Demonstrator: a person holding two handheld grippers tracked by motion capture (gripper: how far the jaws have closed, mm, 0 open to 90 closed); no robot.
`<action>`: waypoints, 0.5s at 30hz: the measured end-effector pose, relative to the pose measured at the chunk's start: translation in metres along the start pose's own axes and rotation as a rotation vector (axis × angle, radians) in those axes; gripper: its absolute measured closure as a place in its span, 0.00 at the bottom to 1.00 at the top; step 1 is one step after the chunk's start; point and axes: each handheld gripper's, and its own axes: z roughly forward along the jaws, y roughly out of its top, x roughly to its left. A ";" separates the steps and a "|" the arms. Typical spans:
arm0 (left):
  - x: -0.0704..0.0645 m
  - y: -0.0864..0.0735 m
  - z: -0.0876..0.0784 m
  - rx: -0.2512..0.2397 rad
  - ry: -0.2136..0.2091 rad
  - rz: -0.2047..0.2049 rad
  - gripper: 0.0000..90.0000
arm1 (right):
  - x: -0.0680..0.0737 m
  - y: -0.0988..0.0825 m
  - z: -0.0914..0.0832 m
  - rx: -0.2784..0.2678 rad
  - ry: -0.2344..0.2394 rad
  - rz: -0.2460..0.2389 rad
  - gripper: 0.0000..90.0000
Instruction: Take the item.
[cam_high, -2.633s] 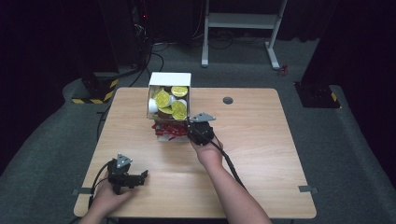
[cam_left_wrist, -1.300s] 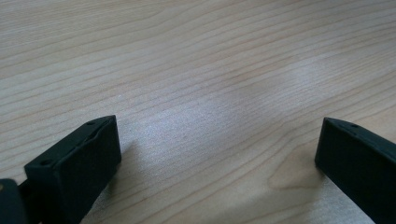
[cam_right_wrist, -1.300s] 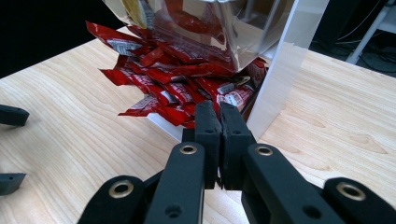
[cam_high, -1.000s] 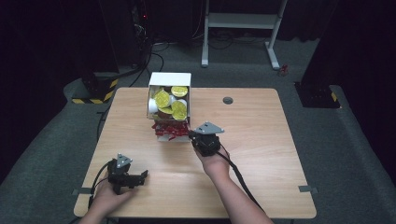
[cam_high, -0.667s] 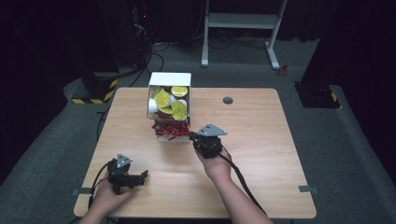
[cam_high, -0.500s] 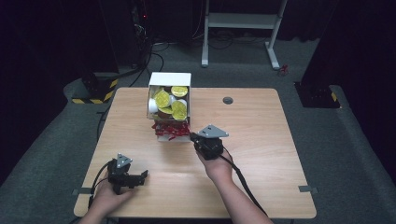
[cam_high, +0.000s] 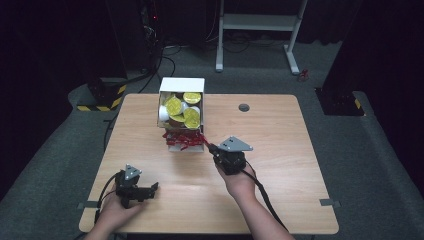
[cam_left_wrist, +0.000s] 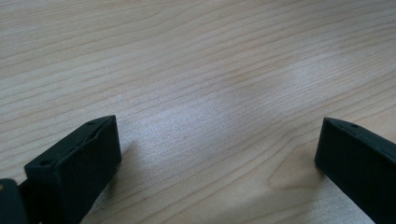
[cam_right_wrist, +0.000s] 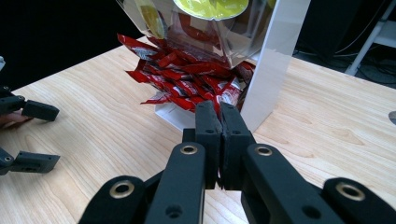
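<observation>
- The light wooden bench (cam_high: 280, 150) carries a white open-fronted cardboard box (cam_high: 181, 86) near the middle of its far edge, standing upright.
- The upper part of the box holds round yellow-lidded cups (cam_high: 191, 117), behind a clear panel in the right gripper view.
- A heap of red foil sachets (cam_high: 184, 138) spills from the bottom of the box into its low white tray, on the side toward the person.
- The right gripper (cam_high: 210, 148) sits near the middle of the bench, just beside the tray's near right corner, held in the person's right hand (cam_high: 240, 181).
- In the right gripper view its black fingers (cam_right_wrist: 207, 125) are pressed together with no gap; their tips sit right at the nearest red sachets (cam_right_wrist: 187, 84), but whether a sachet is pinched between them cannot be told.
- The left gripper (cam_high: 154, 187) rests low over the bench near its near left corner, in the person's left hand (cam_high: 115, 212), well apart from the box.
- In the left gripper view its two black fingers (cam_left_wrist: 77, 161) stand wide apart with bare wood grain between them, holding nothing.
- The left gripper's spread fingers also show at the left edge of the right gripper view (cam_right_wrist: 32, 135).
</observation>
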 end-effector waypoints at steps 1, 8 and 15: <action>0.000 0.000 0.000 0.001 -0.001 0.001 0.01 | 0.000 0.000 -0.001 -0.001 -0.002 -0.001 0.99; 0.000 0.000 0.000 0.000 0.000 0.000 0.01 | -0.001 -0.003 -0.008 -0.009 0.000 -0.001 0.99; 0.000 0.000 0.000 0.001 -0.001 0.001 0.01 | -0.001 -0.006 -0.014 -0.019 -0.001 0.004 0.99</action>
